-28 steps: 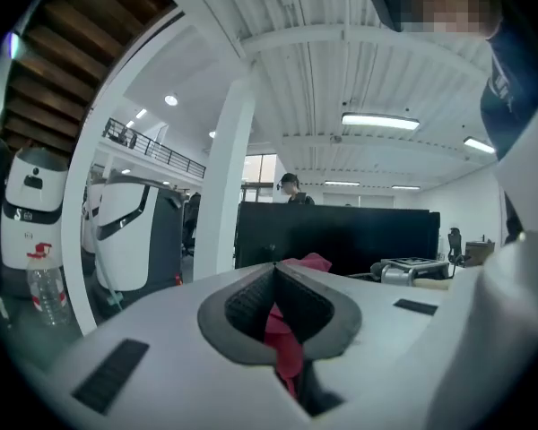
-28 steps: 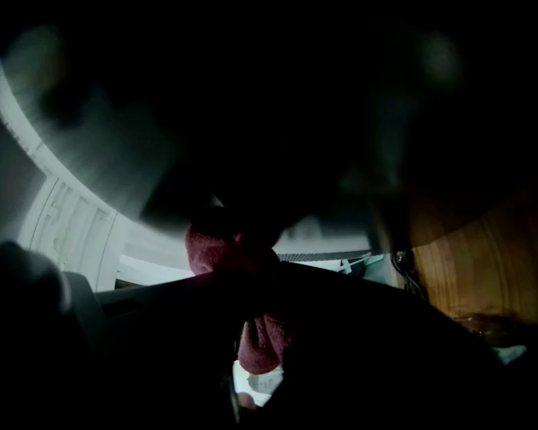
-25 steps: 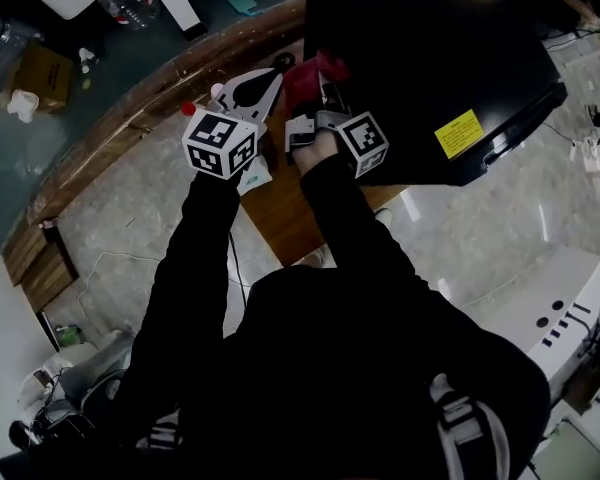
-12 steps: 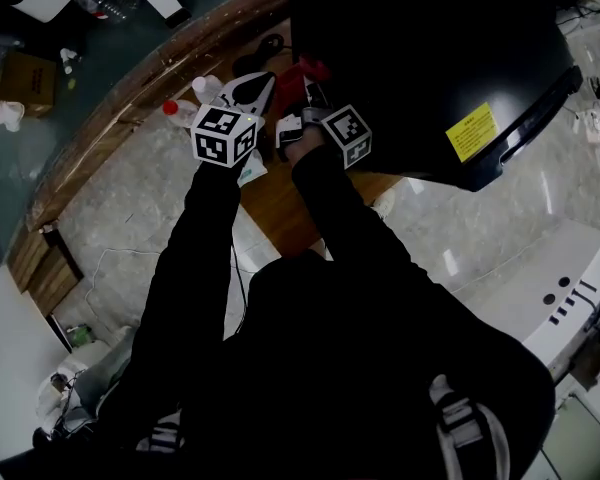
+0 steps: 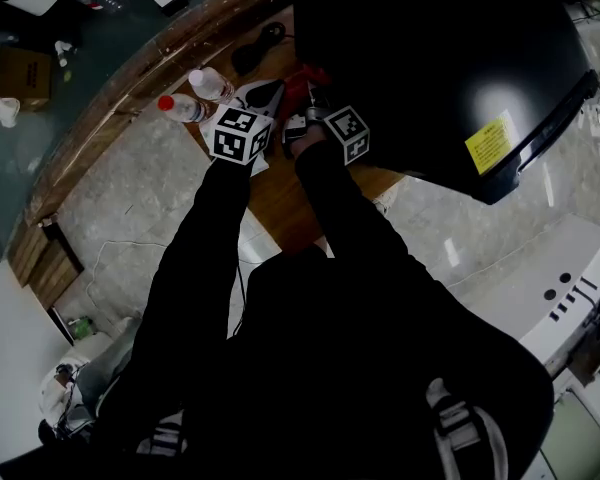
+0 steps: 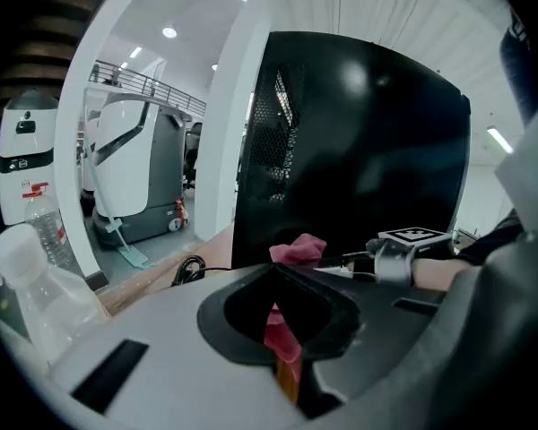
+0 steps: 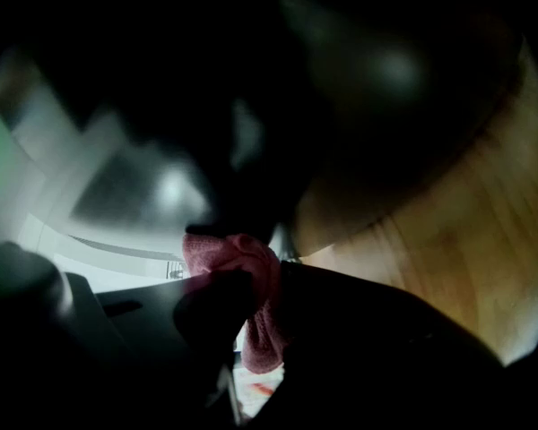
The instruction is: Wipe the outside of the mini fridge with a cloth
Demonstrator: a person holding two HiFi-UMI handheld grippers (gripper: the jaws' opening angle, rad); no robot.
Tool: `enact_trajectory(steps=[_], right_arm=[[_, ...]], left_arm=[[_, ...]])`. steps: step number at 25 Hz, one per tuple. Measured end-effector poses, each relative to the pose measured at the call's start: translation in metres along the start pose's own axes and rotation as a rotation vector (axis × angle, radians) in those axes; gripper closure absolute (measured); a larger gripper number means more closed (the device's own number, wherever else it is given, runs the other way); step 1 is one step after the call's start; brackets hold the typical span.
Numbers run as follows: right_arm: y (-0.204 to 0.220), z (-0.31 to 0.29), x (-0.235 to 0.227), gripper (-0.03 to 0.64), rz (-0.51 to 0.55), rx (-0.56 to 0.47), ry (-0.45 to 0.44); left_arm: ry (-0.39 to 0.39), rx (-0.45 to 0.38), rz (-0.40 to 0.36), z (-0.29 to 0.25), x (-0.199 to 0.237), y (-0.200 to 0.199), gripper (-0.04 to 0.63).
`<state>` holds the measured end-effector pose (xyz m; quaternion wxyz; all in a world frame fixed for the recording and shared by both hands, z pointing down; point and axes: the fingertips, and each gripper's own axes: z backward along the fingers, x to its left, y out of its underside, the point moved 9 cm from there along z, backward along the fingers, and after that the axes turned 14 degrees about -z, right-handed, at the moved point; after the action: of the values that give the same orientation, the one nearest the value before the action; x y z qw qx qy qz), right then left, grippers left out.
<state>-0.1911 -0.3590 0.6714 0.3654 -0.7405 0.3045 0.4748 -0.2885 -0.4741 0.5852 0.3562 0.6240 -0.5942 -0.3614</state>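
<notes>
Mini fridge (image 5: 430,58) wipe in hand — right tongs (image 5: 304,101) clamp red cloth (image 5: 300,78) by its side; left tongs (image 5: 268,92) closed, empty. Next — press, sweep across panel.

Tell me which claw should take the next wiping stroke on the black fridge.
Right. The right claw is shut on the crumpled red cloth, right by the glossy black mini fridge. The left claw is shut, holds nothing and sits beside it.
</notes>
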Motion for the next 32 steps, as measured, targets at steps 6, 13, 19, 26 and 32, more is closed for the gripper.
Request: enact_trajectory(steps=[6,13,19,26,32], right_arm=[[-0.014,-0.007,-0.036,0.532,0.017,-0.007,0.069],[0.002,0.009,-0.023,0.535,0.172,0.084,0.038],[0.03,0.065,0.03,0.535,0.254,0.222,-0.116],[0.046,0.157,0.129,0.535,0.466,0.332,-0.288],[0.041,0.218,0.208,0.535,0.554,0.321,-0.403]], left_arm=[[0.009,0.025,0.012,0.001,-0.005,0.011,0.589],[-0.027,-0.064,0.024,0.019,-0.008,0.001,0.589],[-0.062,-0.214,-0.028,0.073,-0.019,-0.038,0.589],[0.019,-0.379,-0.034,0.145,-0.067,-0.109,0.589],[0.044,-0.471,-0.119,0.184,-0.11,-0.179,0.589]])
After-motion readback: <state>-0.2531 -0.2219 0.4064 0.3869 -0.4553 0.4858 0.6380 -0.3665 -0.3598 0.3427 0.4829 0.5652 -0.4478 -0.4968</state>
